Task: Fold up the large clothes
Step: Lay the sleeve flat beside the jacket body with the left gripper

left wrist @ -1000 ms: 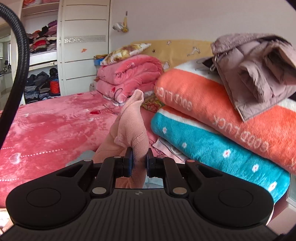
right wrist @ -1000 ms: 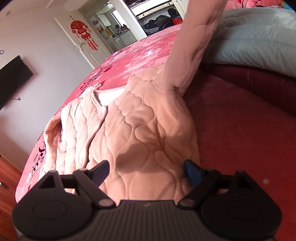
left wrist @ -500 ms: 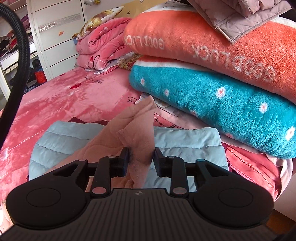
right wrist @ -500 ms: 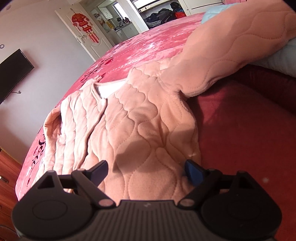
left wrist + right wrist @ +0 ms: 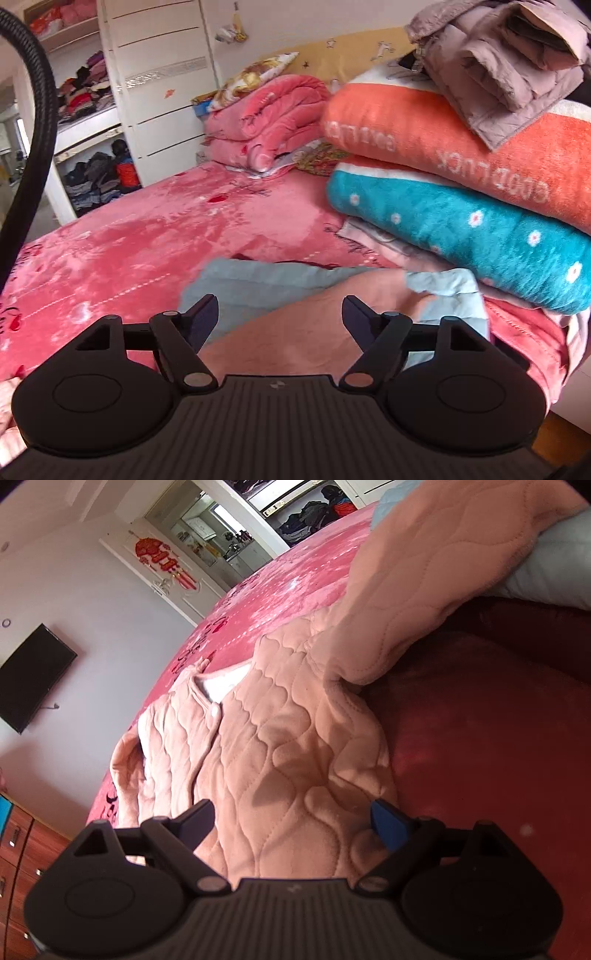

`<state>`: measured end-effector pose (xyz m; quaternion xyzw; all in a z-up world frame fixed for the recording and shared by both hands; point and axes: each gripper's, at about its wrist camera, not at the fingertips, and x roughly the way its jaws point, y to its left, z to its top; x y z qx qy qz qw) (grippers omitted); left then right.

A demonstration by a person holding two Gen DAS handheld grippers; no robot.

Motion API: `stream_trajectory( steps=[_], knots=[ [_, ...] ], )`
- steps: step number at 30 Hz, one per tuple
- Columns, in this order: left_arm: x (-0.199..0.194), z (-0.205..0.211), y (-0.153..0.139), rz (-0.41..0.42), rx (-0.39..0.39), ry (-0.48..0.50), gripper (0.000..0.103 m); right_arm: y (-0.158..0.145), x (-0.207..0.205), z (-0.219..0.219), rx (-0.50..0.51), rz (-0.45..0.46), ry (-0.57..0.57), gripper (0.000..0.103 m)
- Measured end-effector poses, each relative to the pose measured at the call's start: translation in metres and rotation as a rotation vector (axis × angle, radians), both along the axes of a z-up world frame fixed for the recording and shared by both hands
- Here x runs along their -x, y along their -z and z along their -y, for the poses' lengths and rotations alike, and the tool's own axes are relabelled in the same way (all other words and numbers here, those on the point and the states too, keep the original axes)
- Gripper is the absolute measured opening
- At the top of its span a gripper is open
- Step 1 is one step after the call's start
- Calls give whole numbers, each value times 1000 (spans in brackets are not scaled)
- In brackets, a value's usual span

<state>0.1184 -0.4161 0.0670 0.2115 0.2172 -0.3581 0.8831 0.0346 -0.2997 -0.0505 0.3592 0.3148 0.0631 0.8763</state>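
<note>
Left gripper [image 5: 279, 314] gapes wide above the peach quilted jacket [image 5: 295, 746]; right gripper [image 5: 291, 818] likewise wide, grasping nothing.

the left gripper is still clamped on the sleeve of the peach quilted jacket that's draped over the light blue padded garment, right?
Not quite. The left wrist view shows the left gripper open, jaws spread wide and holding nothing. The sleeve of the peach quilted jacket does lie draped over the light blue padded garment, as the right wrist view also shows.
</note>
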Motion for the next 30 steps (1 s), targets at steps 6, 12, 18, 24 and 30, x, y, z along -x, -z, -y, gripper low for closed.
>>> stream_trajectory(
  steps=[6, 12, 18, 24, 30],
  knots=[
    [-78, -124, 5, 117, -72, -302, 93, -2, 4, 6, -48, 48, 22, 91],
    [-172, -248, 24, 166, -148, -590, 93, -7, 0, -11, -13, 102, -57, 93],
    [-258, -318, 61, 90, -135, -750, 92, -1, -8, -18, 8, 80, -77, 94],
    [-326, -320, 116, 16, -225, -719, 89, 7, -13, -20, 21, 71, -73, 94],
    [-375, -338, 172, 7, -387, -714, 81, 10, -13, -27, 82, 86, -95, 97]
  ],
)
